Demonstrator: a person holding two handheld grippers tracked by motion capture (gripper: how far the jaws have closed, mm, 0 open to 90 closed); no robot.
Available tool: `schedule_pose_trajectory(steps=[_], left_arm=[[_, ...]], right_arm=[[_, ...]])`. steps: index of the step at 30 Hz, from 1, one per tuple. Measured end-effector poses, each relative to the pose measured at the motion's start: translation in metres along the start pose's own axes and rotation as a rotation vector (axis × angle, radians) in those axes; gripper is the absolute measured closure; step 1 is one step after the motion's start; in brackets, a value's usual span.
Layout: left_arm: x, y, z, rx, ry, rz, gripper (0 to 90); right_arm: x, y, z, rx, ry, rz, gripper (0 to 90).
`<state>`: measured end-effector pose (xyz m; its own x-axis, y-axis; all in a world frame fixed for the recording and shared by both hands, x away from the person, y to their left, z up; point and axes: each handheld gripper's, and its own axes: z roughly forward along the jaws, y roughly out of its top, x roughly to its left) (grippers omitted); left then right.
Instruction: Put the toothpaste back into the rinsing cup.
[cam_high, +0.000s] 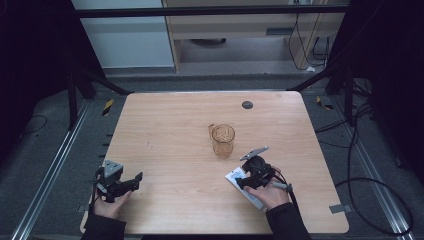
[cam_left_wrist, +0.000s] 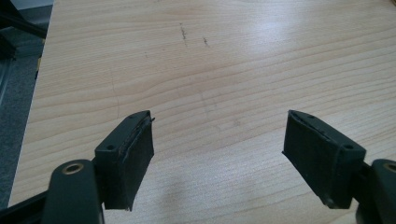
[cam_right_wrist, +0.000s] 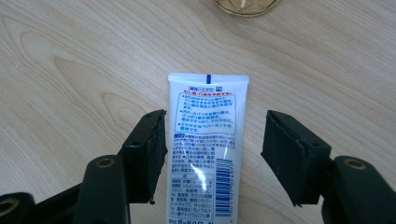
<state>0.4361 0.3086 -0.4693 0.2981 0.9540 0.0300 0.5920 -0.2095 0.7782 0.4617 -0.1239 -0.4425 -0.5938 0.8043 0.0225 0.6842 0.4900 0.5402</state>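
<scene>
A white tube (cam_right_wrist: 208, 140) with blue and red print lies flat on the wooden table (cam_high: 175, 130), its crimped end pointing towards an amber glass cup (cam_high: 223, 141). My right gripper (cam_right_wrist: 212, 149) is open and straddles the tube, one jaw on each side, without touching it. From above, the right gripper (cam_high: 248, 179) covers most of the tube (cam_high: 235, 176), just in front of the cup. My left gripper (cam_left_wrist: 219, 154) is open over bare wood, near the table's front left corner (cam_high: 131, 183). The base of the cup (cam_right_wrist: 245, 5) peeks in at the top edge.
A small dark round disc (cam_high: 247, 105) sits in the table near its far edge. Cables (cam_high: 360, 165) trail on the floor to the right of the table, and metal rails run along both sides.
</scene>
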Motion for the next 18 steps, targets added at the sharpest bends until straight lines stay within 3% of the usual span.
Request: schedule_pose_trajectory(steps=[18], left_arm=[[0.0, 0.0, 0.0, -0.001, 0.001, 0.003, 23.1]], right_arm=[[0.002, -0.004, 0.021, 0.063, 0.013, -0.019, 37.4]])
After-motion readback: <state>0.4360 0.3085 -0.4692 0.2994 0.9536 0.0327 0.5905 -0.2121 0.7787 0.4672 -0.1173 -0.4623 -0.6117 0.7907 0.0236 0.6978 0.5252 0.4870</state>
